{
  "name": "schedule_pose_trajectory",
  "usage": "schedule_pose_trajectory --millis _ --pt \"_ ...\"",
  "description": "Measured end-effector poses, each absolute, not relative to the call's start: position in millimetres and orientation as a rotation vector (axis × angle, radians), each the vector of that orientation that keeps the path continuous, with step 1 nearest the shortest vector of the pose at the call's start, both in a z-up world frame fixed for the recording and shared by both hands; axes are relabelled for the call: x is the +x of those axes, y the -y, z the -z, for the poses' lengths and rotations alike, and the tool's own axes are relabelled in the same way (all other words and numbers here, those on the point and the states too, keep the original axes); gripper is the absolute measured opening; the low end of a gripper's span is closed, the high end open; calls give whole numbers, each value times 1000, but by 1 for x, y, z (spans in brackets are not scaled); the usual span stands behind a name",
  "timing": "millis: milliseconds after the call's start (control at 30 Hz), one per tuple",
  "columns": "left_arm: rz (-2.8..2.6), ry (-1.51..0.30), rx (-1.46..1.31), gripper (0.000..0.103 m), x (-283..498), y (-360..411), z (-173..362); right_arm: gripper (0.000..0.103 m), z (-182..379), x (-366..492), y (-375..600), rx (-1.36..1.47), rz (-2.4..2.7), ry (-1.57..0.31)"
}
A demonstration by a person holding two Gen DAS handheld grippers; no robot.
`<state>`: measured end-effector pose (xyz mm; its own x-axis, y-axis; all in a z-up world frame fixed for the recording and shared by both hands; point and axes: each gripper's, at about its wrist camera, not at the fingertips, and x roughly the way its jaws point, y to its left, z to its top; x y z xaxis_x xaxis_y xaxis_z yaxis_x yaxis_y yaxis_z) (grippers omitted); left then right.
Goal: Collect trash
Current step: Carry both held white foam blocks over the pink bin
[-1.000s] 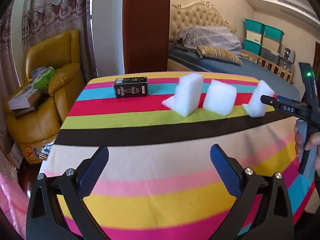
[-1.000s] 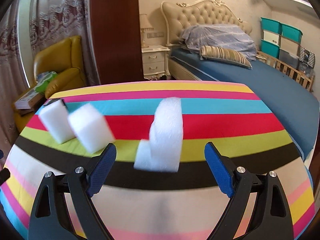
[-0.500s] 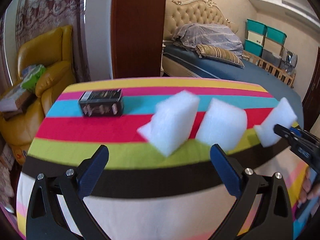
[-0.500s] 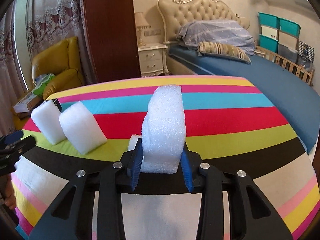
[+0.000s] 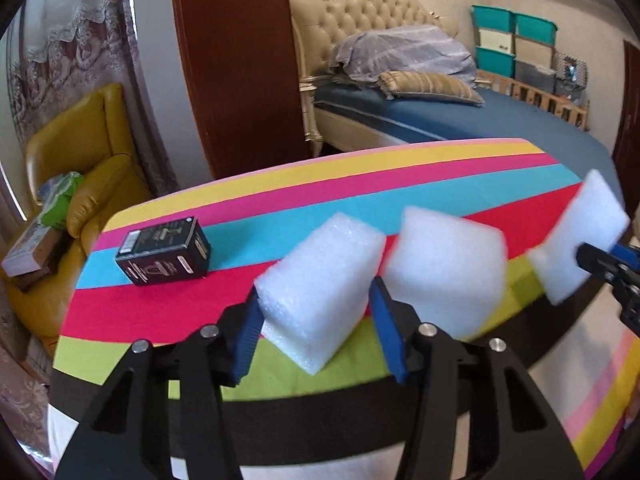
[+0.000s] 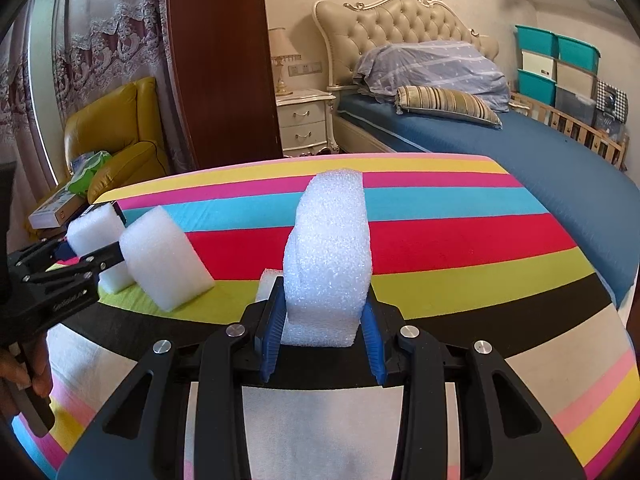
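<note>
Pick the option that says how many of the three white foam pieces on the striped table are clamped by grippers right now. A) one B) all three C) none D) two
D: the left gripper is shut on the left foam block, the right gripper on the tall foam piece; the middle foam block stands free.

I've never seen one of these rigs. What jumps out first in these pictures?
Probably the striped tablecloth, bright bands filling the middle of both views. On it, each claw pinches a white foam chunk: the left claw squeezes the left foam block, the right claw the tall foam piece. A third foam block sits between them, and a black box lies further left.
</note>
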<state>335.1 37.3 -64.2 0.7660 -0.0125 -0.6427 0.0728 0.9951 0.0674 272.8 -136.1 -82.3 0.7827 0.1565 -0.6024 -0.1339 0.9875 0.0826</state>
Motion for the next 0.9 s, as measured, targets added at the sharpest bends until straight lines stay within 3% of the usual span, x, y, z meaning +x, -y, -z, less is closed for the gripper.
schedule_pose_trajectory --millis 367,900 --pt "133 -638 9 49 262 -41 57 35 81 266 136 34 -149 -650" --pt "164 -637 -22 49 156 -42 64 35 78 168 110 -38 -331 -625"
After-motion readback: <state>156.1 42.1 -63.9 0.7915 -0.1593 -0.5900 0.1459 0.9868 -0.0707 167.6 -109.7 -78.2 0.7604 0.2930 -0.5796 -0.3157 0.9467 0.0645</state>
